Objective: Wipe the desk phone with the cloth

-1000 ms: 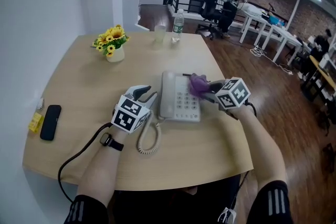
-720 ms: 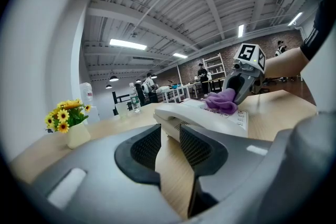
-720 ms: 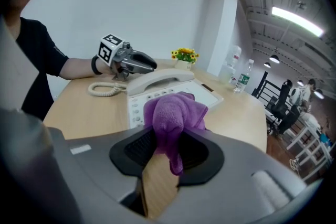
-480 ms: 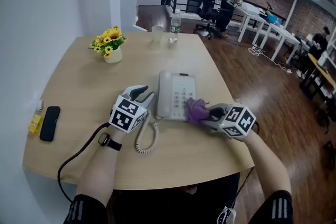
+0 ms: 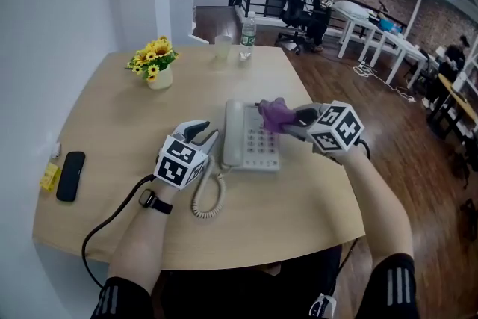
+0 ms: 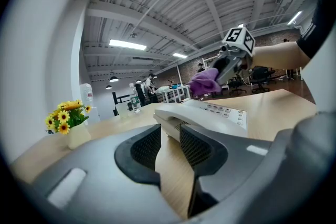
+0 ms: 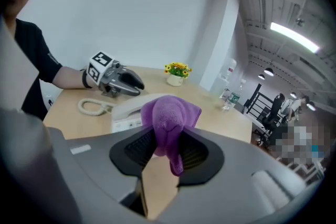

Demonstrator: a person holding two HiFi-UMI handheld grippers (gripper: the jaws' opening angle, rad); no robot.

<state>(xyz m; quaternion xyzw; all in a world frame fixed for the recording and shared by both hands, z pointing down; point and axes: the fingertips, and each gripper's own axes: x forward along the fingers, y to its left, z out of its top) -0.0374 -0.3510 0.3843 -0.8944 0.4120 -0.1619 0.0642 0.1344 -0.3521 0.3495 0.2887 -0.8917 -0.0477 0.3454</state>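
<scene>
**Cloth at the phone's top edge**

Head view: at frame centre the desk phone (image 5: 252,138) lies on the table (image 5: 104,108), handset in its cradle. The right gripper (image 5: 288,119) holds the purple cloth (image 5: 273,113) over the phone's upper edge, probably mid-wipe. The left gripper (image 5: 207,138) sits just beside the phone's left side, apparently to steady it.

Left gripper view: its jaws stand slightly apart, with only tabletop between them and the phone just beyond.

Right gripper view: its jaws are clamped on the cloth, whose bunched end pokes forward as the wiping face.

My right gripper (image 5: 285,120) has swept the cloth (image 5: 272,113) from the phone's (image 5: 237,137) near edge back up to its far end.
</scene>
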